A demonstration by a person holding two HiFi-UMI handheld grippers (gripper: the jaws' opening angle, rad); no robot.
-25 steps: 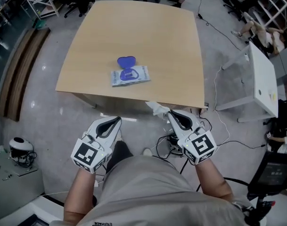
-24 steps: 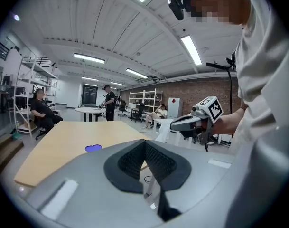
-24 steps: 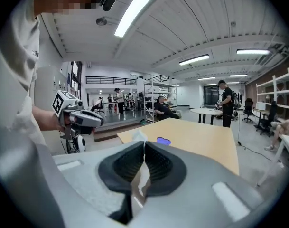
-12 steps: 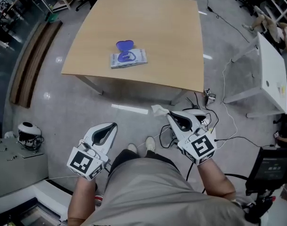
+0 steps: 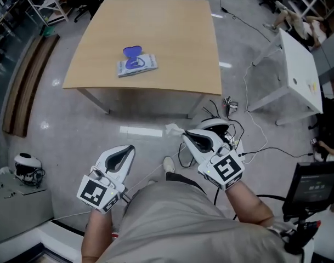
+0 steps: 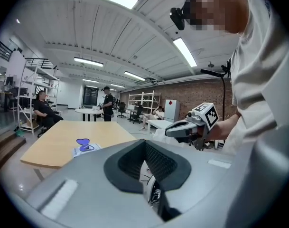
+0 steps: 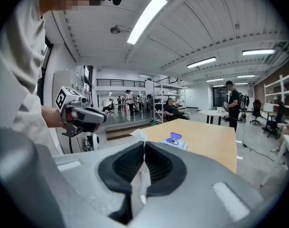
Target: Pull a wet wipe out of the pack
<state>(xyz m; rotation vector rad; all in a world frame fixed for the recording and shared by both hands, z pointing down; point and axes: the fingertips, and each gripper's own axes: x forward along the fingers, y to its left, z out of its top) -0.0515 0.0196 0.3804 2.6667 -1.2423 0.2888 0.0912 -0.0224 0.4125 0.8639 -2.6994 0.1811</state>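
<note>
Right gripper view: jaws pinch wet wipe (image 7: pixel 138 134), head view: open pack (image 5: pixel 136 64)

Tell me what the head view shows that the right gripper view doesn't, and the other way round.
Only the head view: the right gripper's marker cube and the floor cables. Only the right gripper view: the ceiling lights and the wet wipe running down between that gripper's jaws. Both: the wooden table, the open wipe pack, the left gripper, and the wipe's end sticking out of the right gripper.
</note>
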